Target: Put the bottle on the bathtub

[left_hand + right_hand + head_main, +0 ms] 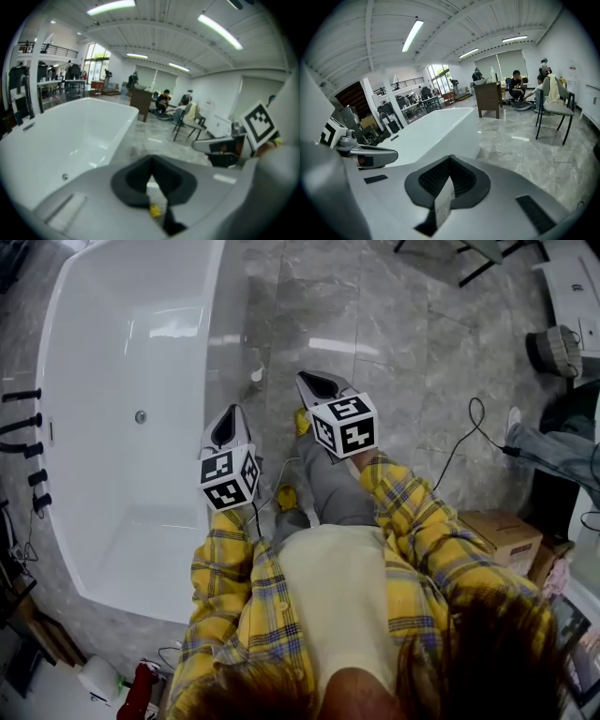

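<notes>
Pinching shut on nothing, left gripper point(151, 158) has its jaw tips meeting. Right gripper point(450, 158) likewise: jaws closed, nothing between them. Both are held by yellow plaid sleeves point(220, 568) over the grey marble floor point(403, 343), the left one just beside the white bathtub point(103, 521) outer wall. A small white item point(256, 375) lies on the floor near the tub wall, ahead of the grippers; cannot tell if it's the bottle.

Bathtub point(112, 540): glossy white. Floor point(394, 324): grey marbled tile. Sleeve point(220, 587): yellow plaid with blue-grey lines; left tool point(228, 427) and right tool point(319, 385): pale grey, with black-and-white square patterns.
</notes>
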Tool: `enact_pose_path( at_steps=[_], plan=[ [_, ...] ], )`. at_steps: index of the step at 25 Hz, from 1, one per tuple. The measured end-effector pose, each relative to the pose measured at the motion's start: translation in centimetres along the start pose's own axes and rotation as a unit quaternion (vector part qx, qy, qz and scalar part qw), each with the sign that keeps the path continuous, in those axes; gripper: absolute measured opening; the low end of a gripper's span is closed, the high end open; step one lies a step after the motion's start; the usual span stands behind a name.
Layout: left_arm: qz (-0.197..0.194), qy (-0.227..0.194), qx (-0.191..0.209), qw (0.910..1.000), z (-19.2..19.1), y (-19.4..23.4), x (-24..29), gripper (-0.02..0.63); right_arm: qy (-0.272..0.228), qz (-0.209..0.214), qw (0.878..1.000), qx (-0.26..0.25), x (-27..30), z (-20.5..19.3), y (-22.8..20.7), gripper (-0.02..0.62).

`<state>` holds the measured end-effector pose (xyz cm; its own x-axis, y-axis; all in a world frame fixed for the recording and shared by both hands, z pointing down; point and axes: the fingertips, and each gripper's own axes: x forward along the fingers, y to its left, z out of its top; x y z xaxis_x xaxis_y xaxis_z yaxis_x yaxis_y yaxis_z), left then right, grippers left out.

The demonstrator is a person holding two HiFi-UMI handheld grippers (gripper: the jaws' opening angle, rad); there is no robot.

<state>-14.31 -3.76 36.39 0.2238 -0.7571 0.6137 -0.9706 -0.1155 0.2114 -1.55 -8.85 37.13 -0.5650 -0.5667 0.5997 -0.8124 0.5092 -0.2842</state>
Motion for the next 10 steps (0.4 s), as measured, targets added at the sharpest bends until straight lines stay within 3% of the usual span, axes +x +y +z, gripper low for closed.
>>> enact_pose_path(
  at_steps=[10],
  plan=[
    [0.004,0.005,-0.012,0.9999,0.8,0.2,1.7,0.008,0.009,0.012,1.000,0.001,1.9,0.8,-0.9,0.014]
  ],
)
